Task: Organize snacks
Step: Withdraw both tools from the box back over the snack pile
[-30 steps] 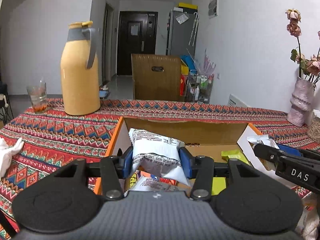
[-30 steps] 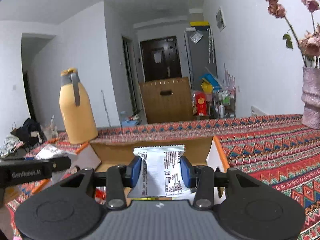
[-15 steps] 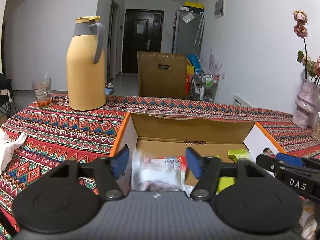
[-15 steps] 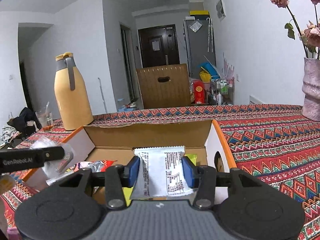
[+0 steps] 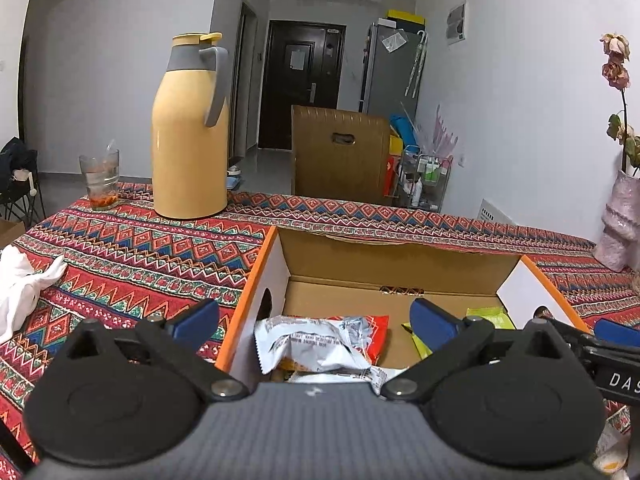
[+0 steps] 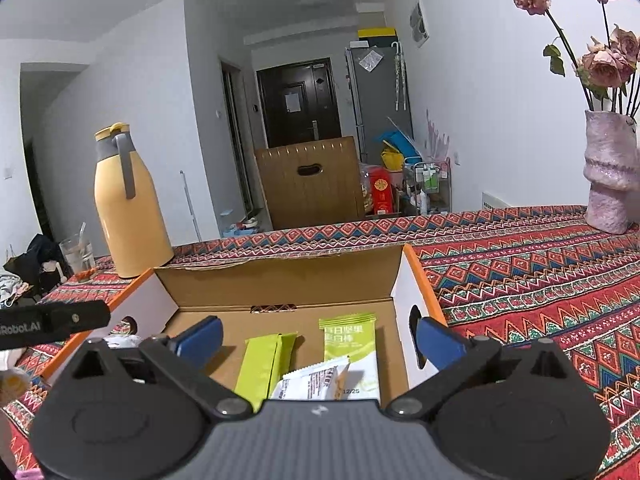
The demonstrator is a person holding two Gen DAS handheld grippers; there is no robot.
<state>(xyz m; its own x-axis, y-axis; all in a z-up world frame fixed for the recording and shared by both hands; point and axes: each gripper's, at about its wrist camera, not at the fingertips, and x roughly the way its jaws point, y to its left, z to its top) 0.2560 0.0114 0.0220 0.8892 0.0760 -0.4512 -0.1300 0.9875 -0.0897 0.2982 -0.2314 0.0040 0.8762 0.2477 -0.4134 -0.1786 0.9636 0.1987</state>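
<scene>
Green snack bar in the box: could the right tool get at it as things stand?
Probably yes. The right tool is open above the open box, and the green snack bar lies uncovered on its floor.

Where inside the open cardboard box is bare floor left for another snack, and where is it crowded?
Bare floor runs along the cardboard box's back wall, behind the green packets, and in the left rear corner. Crowded: the near left, where the white crinkled packet overlaps a red packet.

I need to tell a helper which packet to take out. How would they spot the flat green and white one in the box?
Find the open cardboard box on the patterned tablecloth. At its right end lies the flat packet: green top with pale print, white below. The green packet beside it is plain green all over.
</scene>
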